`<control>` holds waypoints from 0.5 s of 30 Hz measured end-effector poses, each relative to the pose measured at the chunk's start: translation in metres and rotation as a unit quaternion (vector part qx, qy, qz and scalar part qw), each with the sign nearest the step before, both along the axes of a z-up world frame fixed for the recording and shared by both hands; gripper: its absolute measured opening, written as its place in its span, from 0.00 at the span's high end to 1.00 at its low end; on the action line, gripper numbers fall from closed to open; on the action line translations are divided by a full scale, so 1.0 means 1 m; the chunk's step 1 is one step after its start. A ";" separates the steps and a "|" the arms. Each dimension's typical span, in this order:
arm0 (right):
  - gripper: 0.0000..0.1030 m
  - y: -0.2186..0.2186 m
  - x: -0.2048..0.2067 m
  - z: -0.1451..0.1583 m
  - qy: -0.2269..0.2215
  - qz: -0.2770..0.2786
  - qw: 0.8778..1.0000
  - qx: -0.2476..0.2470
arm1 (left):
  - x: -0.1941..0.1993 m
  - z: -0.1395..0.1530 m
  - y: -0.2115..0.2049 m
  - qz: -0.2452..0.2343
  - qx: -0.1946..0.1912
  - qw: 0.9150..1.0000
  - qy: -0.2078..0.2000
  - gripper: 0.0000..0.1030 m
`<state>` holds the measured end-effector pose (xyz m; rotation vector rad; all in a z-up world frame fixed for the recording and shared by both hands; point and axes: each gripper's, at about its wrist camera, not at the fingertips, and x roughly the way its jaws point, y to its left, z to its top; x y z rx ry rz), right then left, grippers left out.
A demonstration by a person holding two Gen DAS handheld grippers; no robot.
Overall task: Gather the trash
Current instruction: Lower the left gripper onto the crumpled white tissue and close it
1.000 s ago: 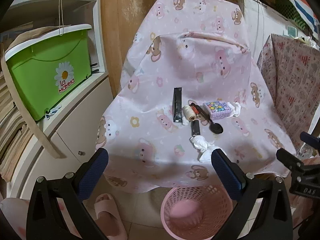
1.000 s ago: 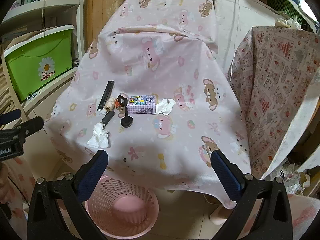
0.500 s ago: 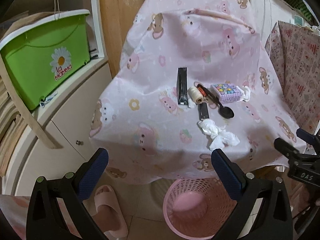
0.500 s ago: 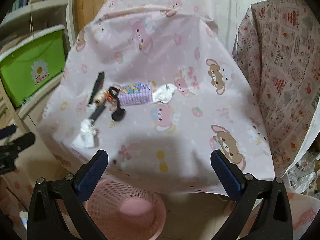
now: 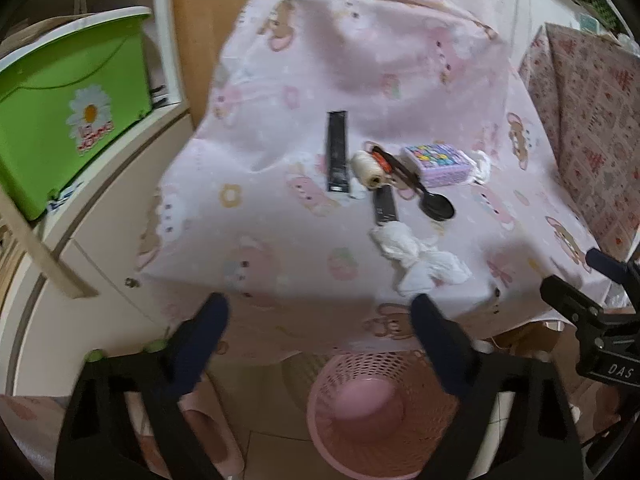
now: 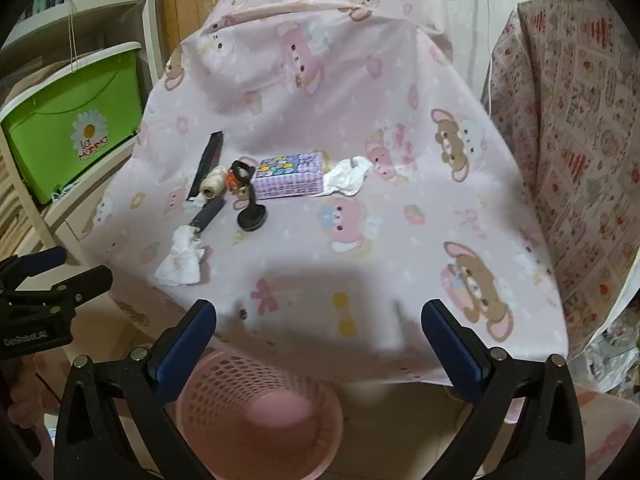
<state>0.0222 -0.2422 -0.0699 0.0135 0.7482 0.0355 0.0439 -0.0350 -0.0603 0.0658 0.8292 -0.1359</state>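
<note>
Because the crumpled tissue (image 5: 416,256) near the tabletop's (image 5: 280,216) front edge, above the pink basket (image 5: 360,408), looks light, soft and squashable, pinching its bunched middle should hold. The left gripper (image 5: 320,316) is closing, nothing between its jaws; the right gripper (image 6: 320,320) stands wide and empty.

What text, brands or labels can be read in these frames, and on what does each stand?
"La MaMMa": under the daisy on the green plastic storage box.
"DAS": on the right gripper's black body, seen from the left wrist.
Left gripper's body label: blurred.
Print on the lilac patterned tissue pack: too small.
</note>
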 end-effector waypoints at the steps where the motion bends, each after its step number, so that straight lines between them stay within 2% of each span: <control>1: 0.00 -0.002 0.001 -0.001 0.001 -0.004 1.000 -0.001 | 0.003 -0.002 -0.004 -0.008 -0.002 1.000 0.004 0.28; 2: 0.00 -0.004 0.002 -0.001 0.004 -0.007 1.000 0.003 | 0.005 -0.003 -0.009 -0.014 -0.002 1.000 0.008 0.34; 4: 0.00 -0.009 0.005 -0.003 0.010 -0.012 1.000 0.015 | 0.010 -0.006 -0.018 -0.028 -0.010 0.999 0.020 0.39; 9: 0.00 -0.015 0.006 -0.004 0.012 -0.016 1.000 0.019 | 0.020 -0.007 -0.036 -0.051 -0.033 0.998 0.034 0.42; 15: 0.00 -0.015 0.004 -0.003 0.007 -0.011 1.000 0.008 | 0.033 -0.012 -0.046 -0.058 -0.051 0.995 0.060 0.62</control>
